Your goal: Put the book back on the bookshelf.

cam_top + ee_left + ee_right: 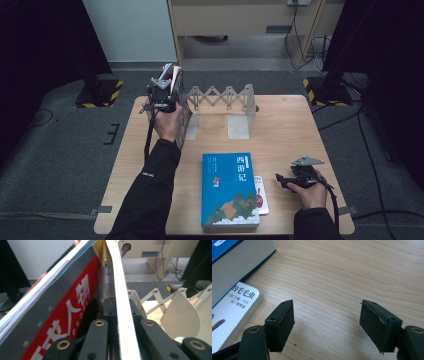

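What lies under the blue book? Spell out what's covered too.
Under the blue book lies a thinner white book, poking out at its right edge, both on the table. Most of the white cover is hidden; some Chinese print shows.

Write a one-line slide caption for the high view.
Left gripper holds a thin book upright at the rack; right gripper rests open beside the blue book.

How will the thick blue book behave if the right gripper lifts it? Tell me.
The blue book looks thick, so probably heavy. Lying flat, partly over a white book, it offers little edge. The open right gripper might manage only the spine.
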{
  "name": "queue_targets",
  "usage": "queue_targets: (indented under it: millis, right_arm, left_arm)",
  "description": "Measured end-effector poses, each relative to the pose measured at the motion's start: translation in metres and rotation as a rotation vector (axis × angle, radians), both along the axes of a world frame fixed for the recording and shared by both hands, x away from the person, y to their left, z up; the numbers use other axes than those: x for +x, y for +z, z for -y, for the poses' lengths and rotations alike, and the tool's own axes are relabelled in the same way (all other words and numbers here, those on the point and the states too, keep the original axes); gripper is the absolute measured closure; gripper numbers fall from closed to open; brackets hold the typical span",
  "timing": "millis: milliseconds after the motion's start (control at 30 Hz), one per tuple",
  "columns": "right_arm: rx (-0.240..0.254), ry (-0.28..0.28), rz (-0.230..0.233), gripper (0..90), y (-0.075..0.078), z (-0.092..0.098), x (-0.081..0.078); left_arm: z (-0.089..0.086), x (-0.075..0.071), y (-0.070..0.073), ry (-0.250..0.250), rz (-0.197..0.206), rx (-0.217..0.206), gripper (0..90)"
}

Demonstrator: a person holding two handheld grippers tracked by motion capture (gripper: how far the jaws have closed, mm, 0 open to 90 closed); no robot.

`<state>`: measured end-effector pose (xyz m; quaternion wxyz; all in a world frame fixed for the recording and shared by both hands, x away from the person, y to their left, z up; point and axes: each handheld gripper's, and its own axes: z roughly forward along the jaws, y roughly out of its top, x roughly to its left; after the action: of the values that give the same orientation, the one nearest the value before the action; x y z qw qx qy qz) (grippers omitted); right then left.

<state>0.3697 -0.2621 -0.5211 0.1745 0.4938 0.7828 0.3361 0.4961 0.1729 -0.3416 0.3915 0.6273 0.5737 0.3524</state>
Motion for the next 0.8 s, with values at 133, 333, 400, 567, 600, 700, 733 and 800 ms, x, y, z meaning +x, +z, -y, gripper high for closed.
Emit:
queue_targets:
  millis: [133, 333, 400, 567, 600, 700, 733, 800]
  right_arm:
    - [-0.004, 0.006, -0.001, 27.7, 0.000, 0.000, 0.000]
    - [-0.006, 0.006, -0.004, 27.6, 0.000, -0.001, 0.000]
    - [-0.007, 0.008, -0.003, 27.6, 0.000, -0.001, 0.000]
    - [-0.010, 0.007, -0.003, 27.5, 0.000, -0.001, 0.000]
    - [-0.009, 0.007, -0.004, 27.4, 0.000, -0.001, 0.000]
    - [-0.012, 0.010, 0.001, 27.2, 0.001, -0.001, 0.000]
    - [-0.012, 0.007, -0.001, 27.2, 0.001, -0.001, 0.000]
    - [-0.012, 0.004, -0.003, 27.0, 0.001, -0.001, -0.001]
  left_arm:
    - [-0.002, 0.000, 0.000, 0.009, 0.003, 0.014, 80.9]
    - [0.000, -0.006, -0.002, -0.015, 0.013, 0.043, 67.9]
    - [-0.001, -0.010, -0.002, -0.028, 0.018, 0.037, 65.9]
    - [-0.006, -0.025, -0.004, -0.098, 0.040, -0.012, 56.6]
    - [-0.007, -0.027, -0.004, -0.111, 0.044, -0.018, 55.0]
    - [-0.013, -0.037, -0.005, -0.163, 0.068, -0.049, 49.2]
    - [-0.014, -0.041, -0.005, -0.183, 0.081, -0.063, 47.1]
    - [-0.017, -0.047, -0.005, -0.204, 0.089, -0.081, 44.7]
